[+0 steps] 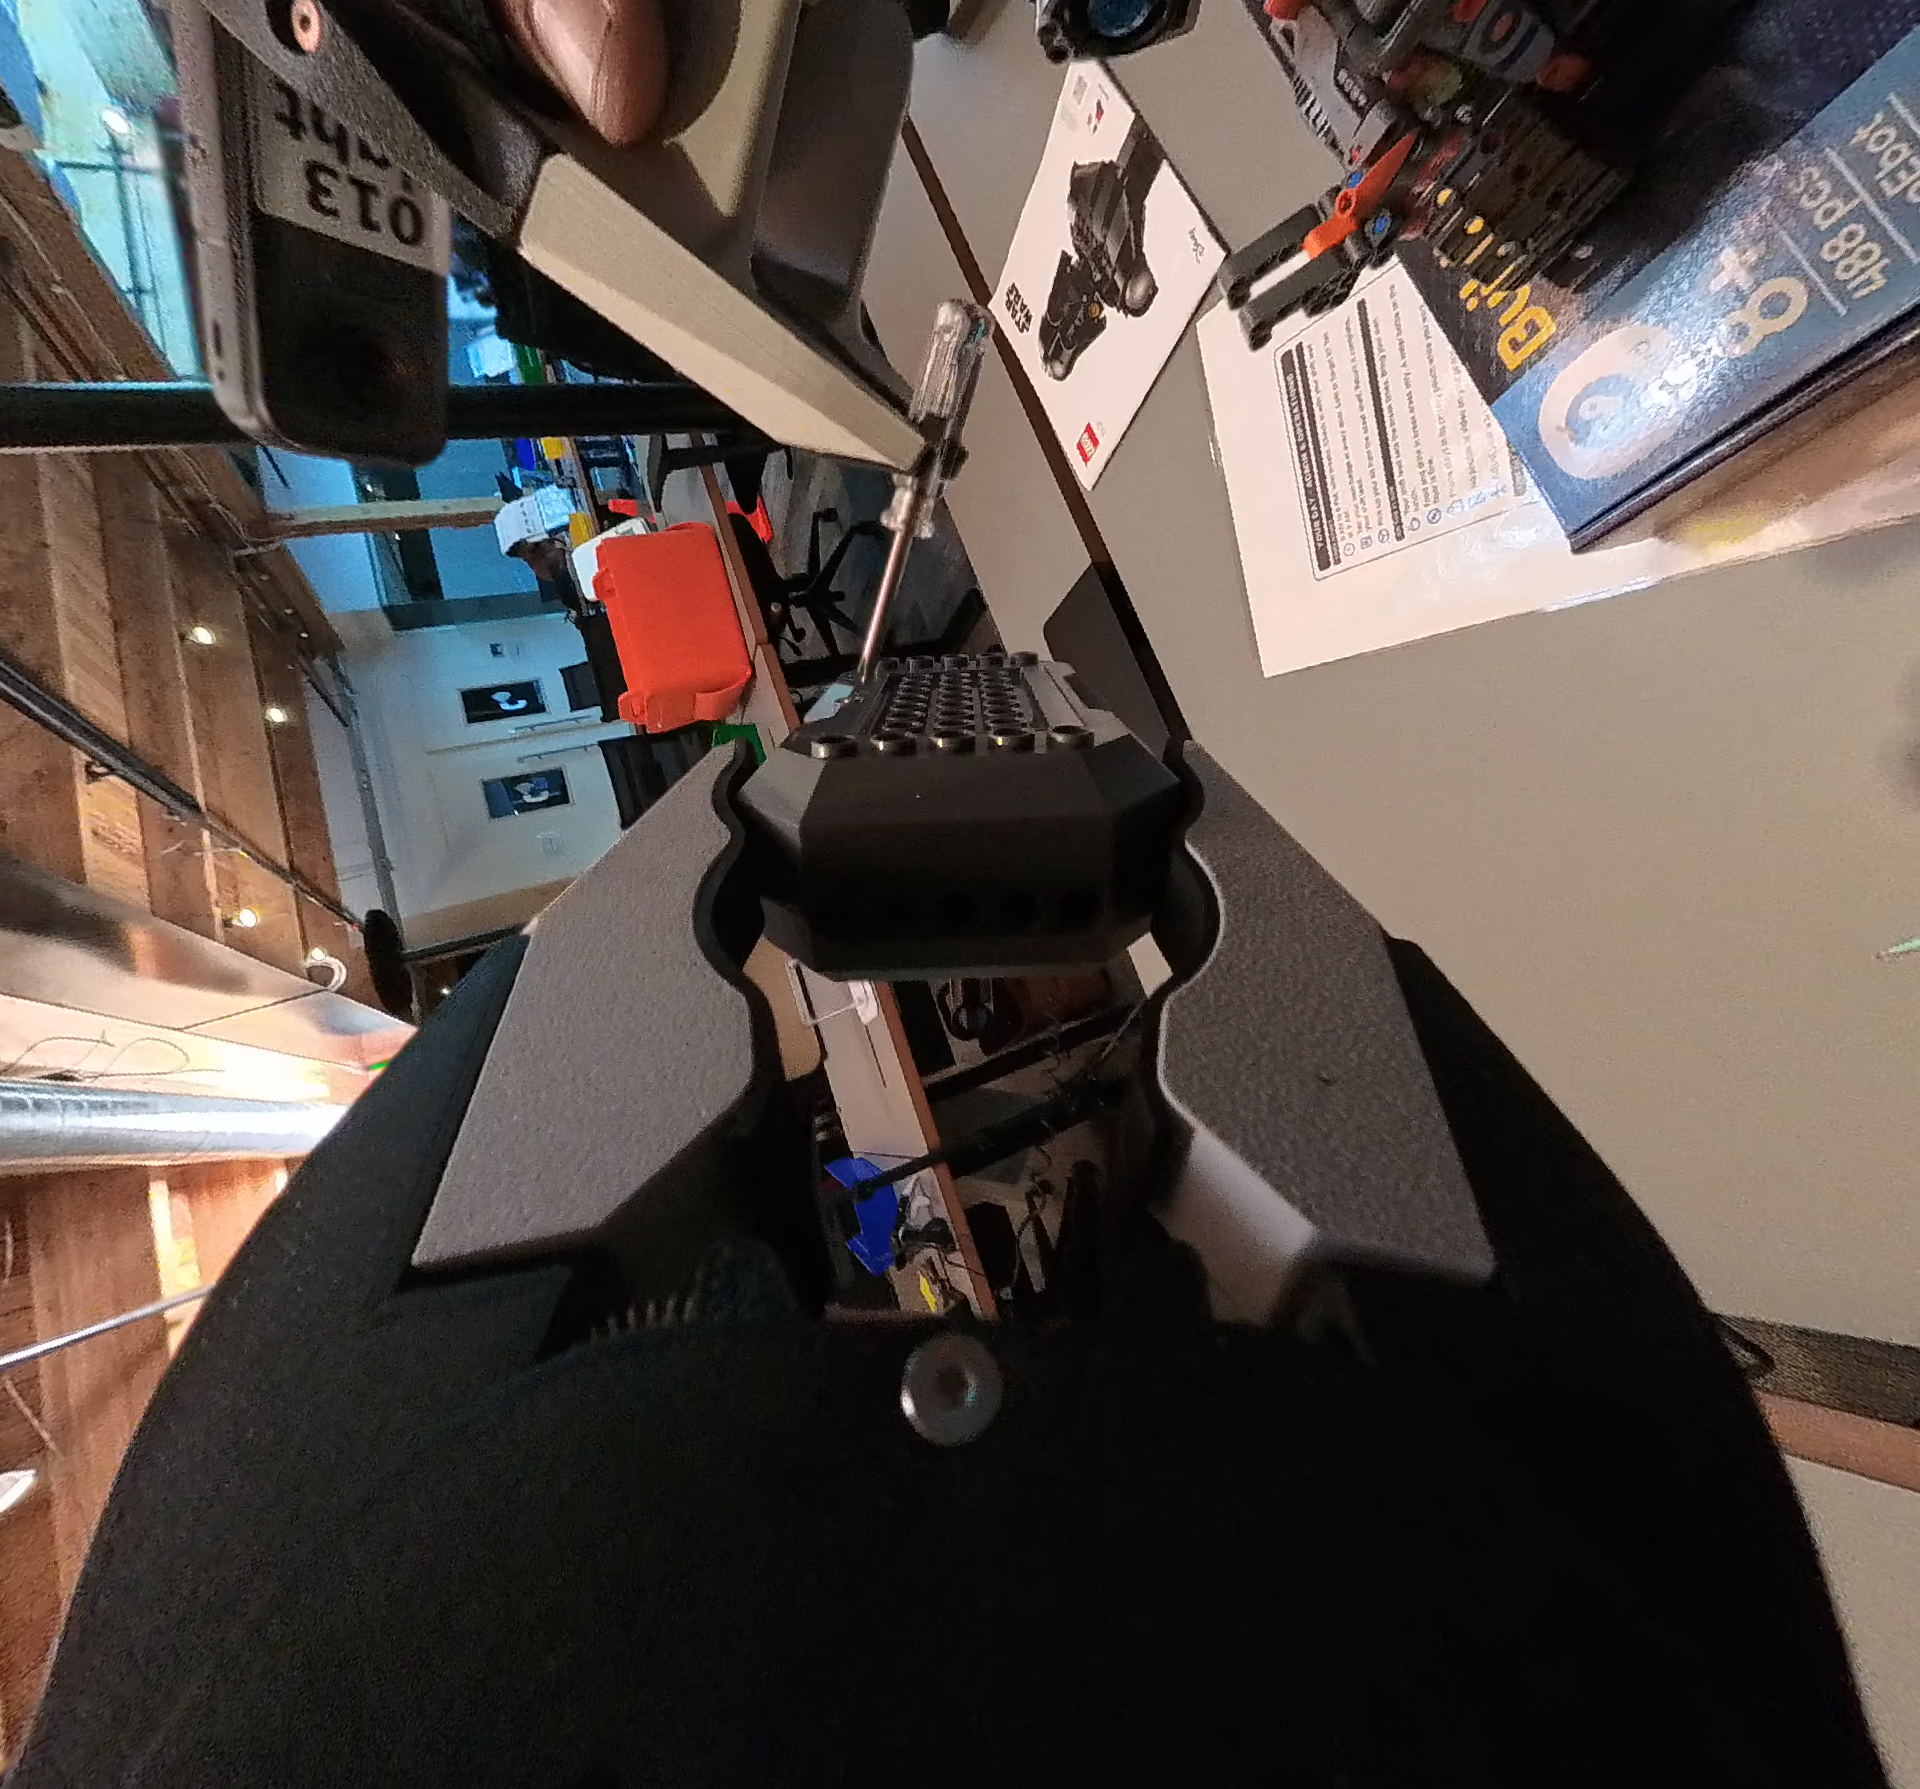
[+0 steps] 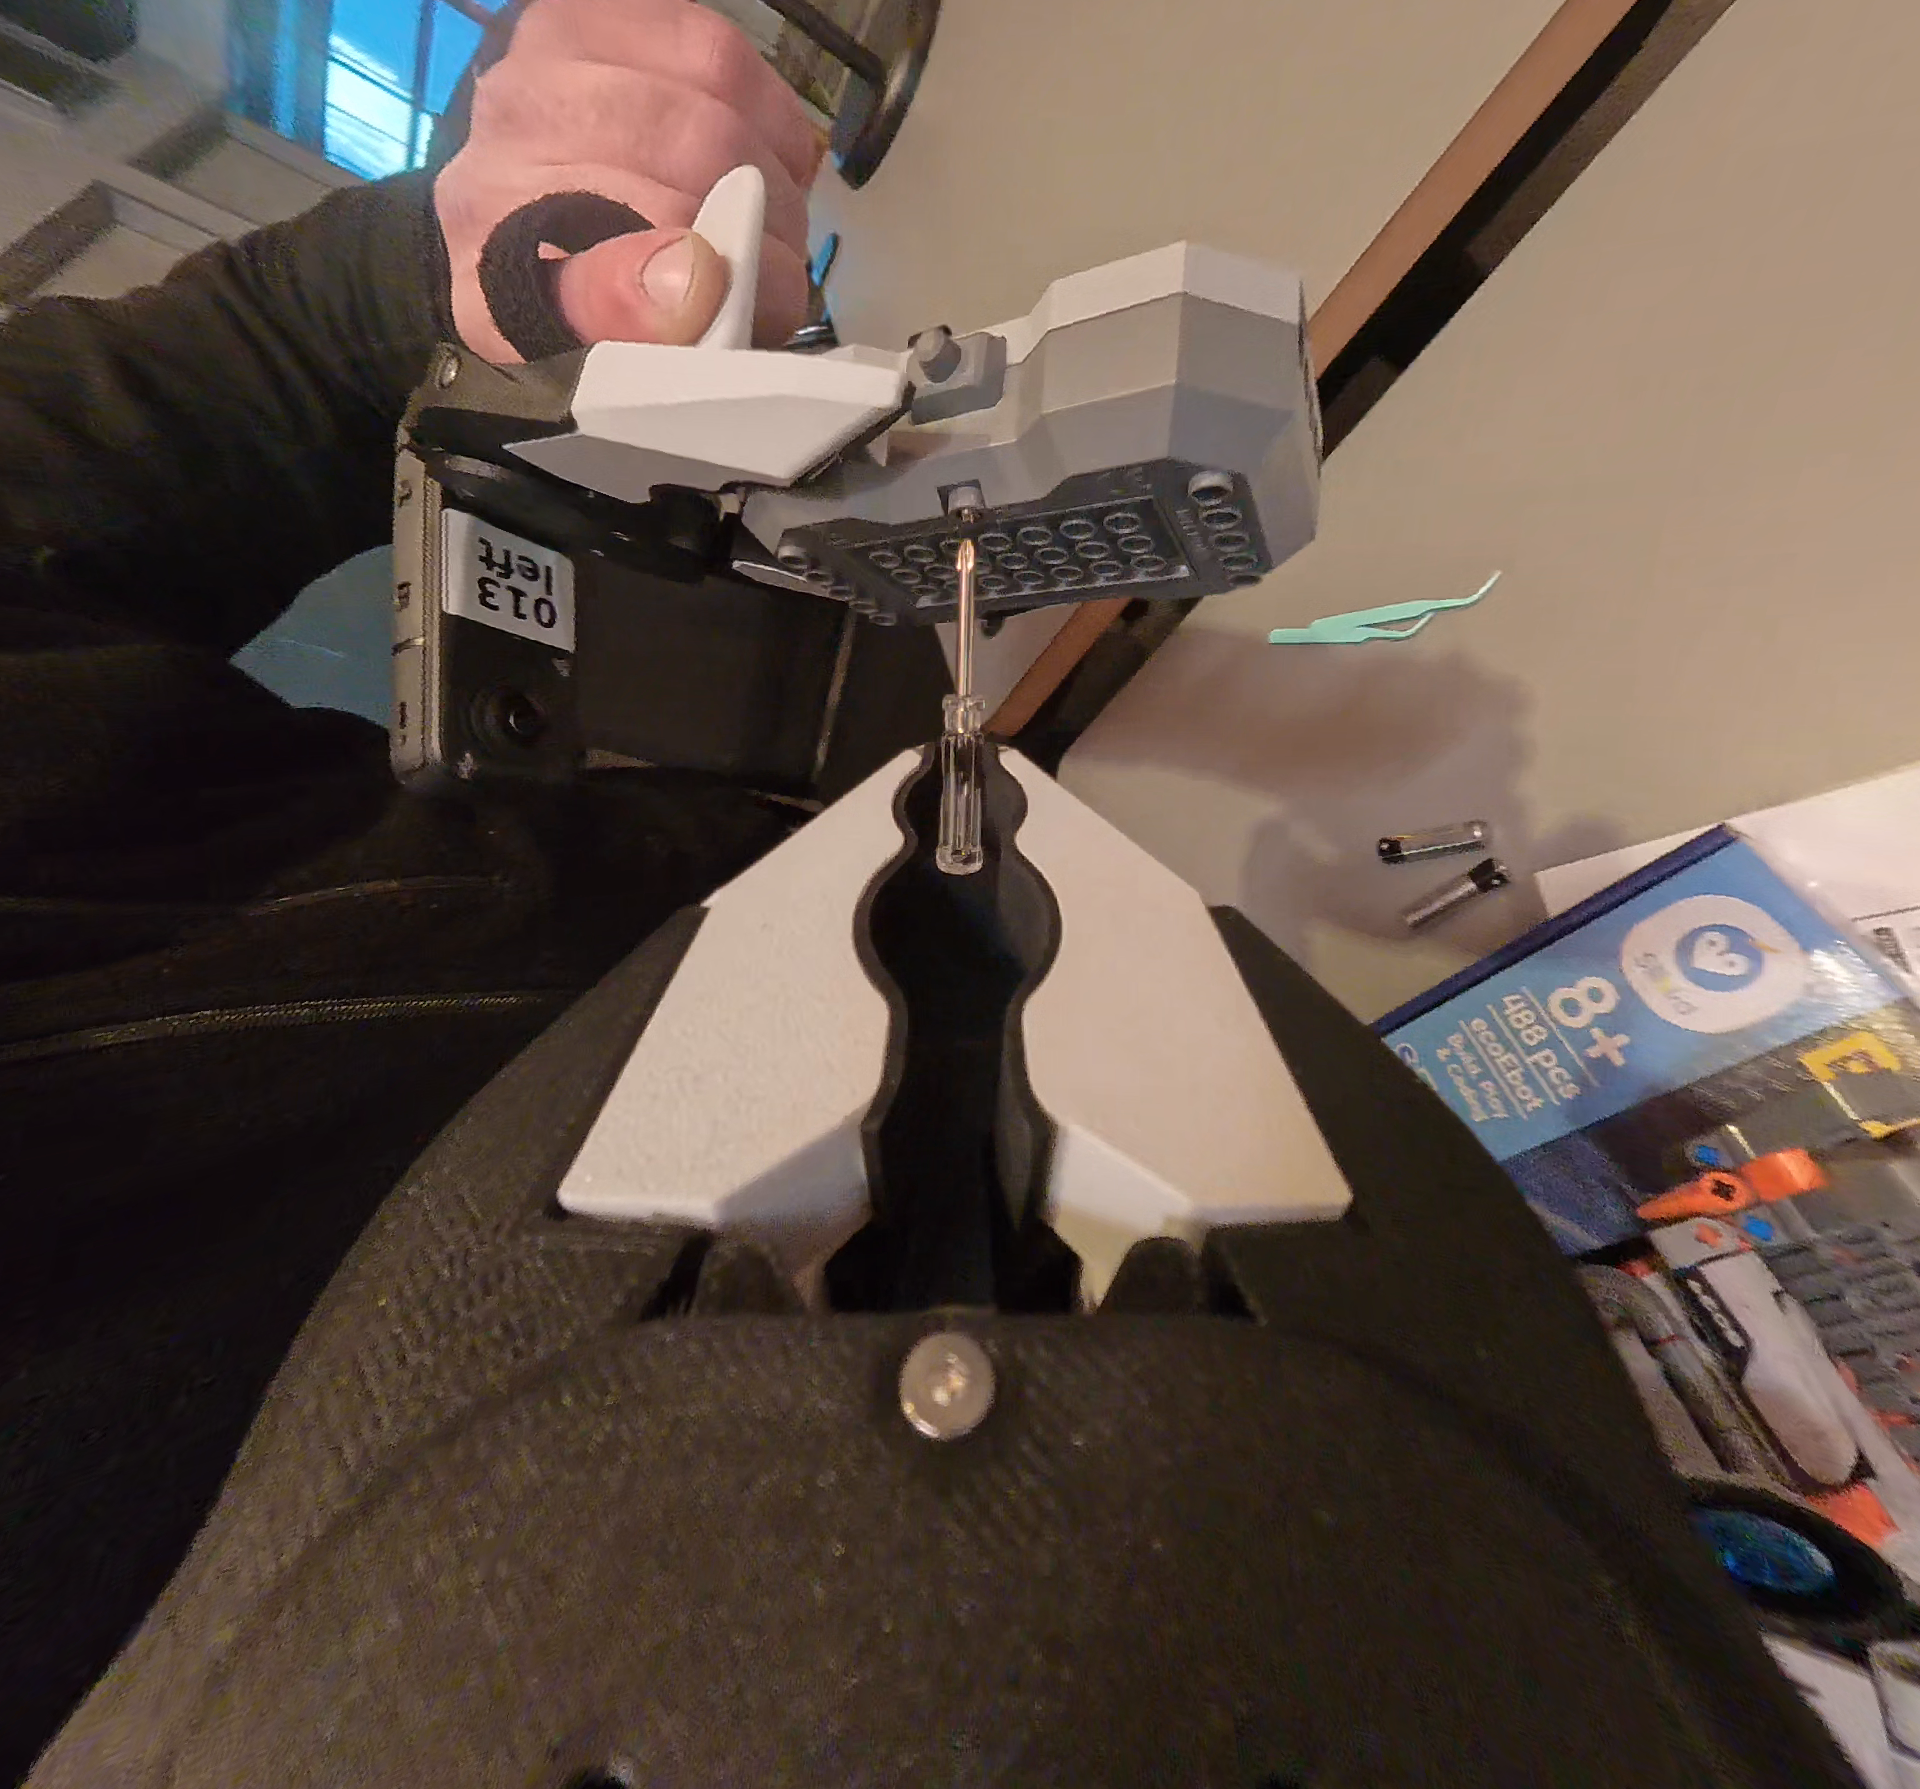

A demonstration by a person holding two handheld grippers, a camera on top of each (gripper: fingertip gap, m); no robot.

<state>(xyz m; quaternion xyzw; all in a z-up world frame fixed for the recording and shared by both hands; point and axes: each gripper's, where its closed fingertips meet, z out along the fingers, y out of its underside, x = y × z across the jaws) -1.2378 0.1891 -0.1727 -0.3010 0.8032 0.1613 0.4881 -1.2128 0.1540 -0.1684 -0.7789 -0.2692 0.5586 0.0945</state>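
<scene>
Jaws of the left gripper (image 1: 951,866) pinch a black studded block (image 1: 951,804) by its sides, holed plate facing out beyond the fingertips; right gripper (image 2: 961,809) has its jaws pressed on the clear handle of a small screwdriver (image 2: 961,700), shaft running straight ahead from the tips, its point touching the plate near a small screw (image 2: 966,499); judging by that, good work means keeping the shaft square to the plate and the block steady; right of the jaws lie two batteries (image 2: 1439,866), teal tweezers (image 2: 1387,615) and a blue box (image 2: 1662,1001).
</scene>
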